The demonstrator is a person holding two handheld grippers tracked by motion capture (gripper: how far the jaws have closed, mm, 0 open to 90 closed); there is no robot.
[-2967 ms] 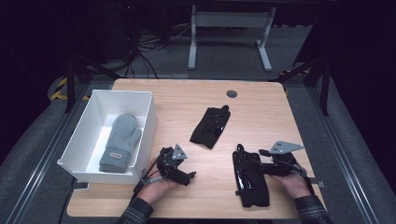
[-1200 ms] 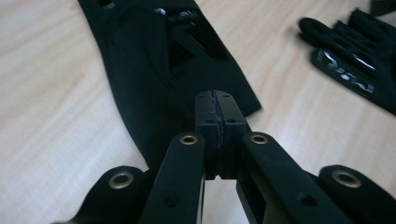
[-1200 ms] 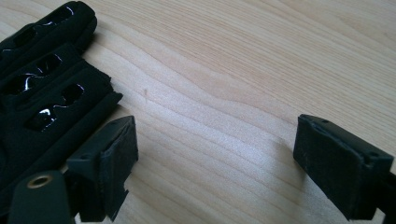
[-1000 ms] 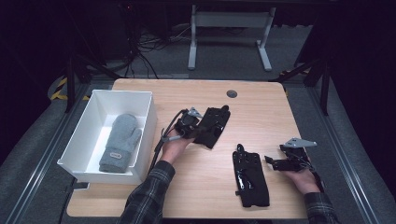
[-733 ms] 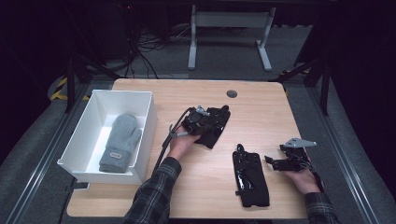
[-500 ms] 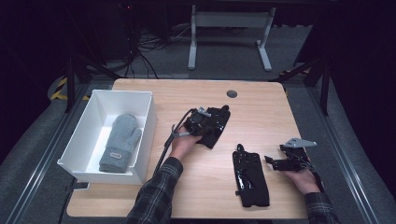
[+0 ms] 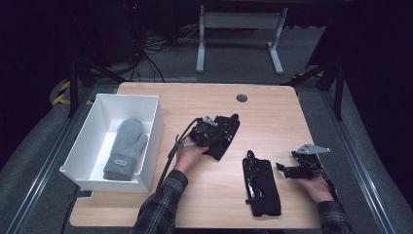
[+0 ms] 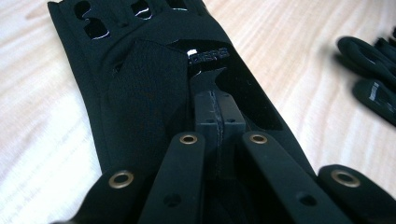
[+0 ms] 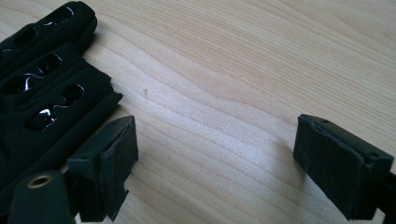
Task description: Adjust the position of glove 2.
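High view, listed large to small: table point(image 7: 204, 204); white bin point(image 7: 148, 141) holding grey mitten point(image 7: 125, 148); far black glove point(image 7: 225, 134), which your left gripper point(image 7: 207, 132) has just reached and pinched, ready for lifting binward; near glove point(image 7: 262, 185) beside your released right gripper point(image 7: 292, 170).

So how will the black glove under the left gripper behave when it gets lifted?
Probably floppy: the black glove lies flat like thin fabric, so it should droop from the left gripper, whose jaws are pinched shut on it. Likely light. Its glossy patches may be slippery.
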